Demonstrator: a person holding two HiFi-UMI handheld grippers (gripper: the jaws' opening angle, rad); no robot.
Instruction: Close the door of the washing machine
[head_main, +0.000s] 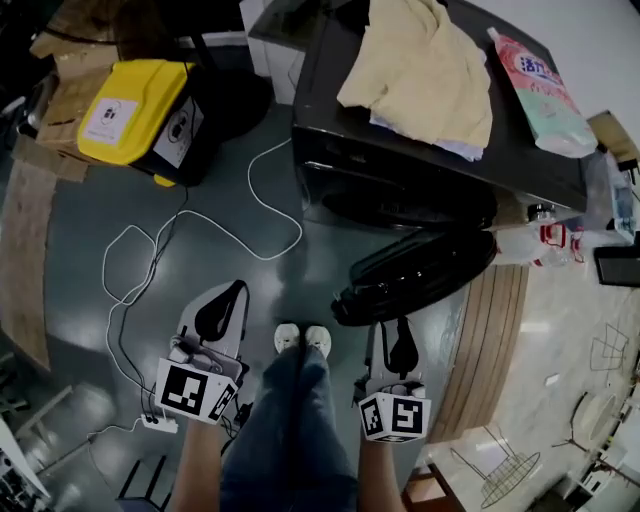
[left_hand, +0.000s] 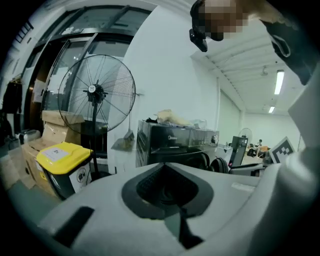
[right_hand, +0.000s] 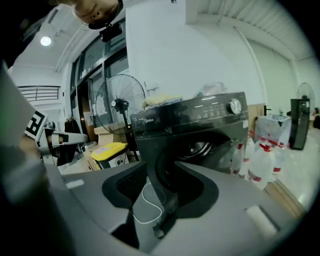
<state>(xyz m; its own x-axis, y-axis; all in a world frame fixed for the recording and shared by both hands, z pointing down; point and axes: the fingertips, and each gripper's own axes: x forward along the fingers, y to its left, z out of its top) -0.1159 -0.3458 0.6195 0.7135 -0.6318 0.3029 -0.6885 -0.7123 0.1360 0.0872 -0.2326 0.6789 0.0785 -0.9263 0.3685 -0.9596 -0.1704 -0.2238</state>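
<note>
The black front-loading washing machine (head_main: 400, 170) stands ahead of me, and its round door (head_main: 415, 275) is swung wide open toward me, low over the floor. My left gripper (head_main: 225, 310) hovers over the grey floor, left of the door and apart from it, jaws shut on nothing. My right gripper (head_main: 400, 345) is just in front of the door's near edge. In the right gripper view the right gripper (right_hand: 152, 195) is open, with floor and a white cable showing in the gap and the drum opening (right_hand: 197, 150) behind. In the left gripper view the left gripper (left_hand: 167, 187) points toward the machine (left_hand: 175, 142).
A yellow cloth (head_main: 420, 70) and a detergent pouch (head_main: 545, 95) lie on the machine. A yellow-lidded bin (head_main: 135, 110) and a standing fan (left_hand: 97, 92) are at the left. A white cable (head_main: 200, 225) loops across the floor. Plastic bottles (head_main: 545, 240) stand right of the machine. My shoes (head_main: 302, 338) are between the grippers.
</note>
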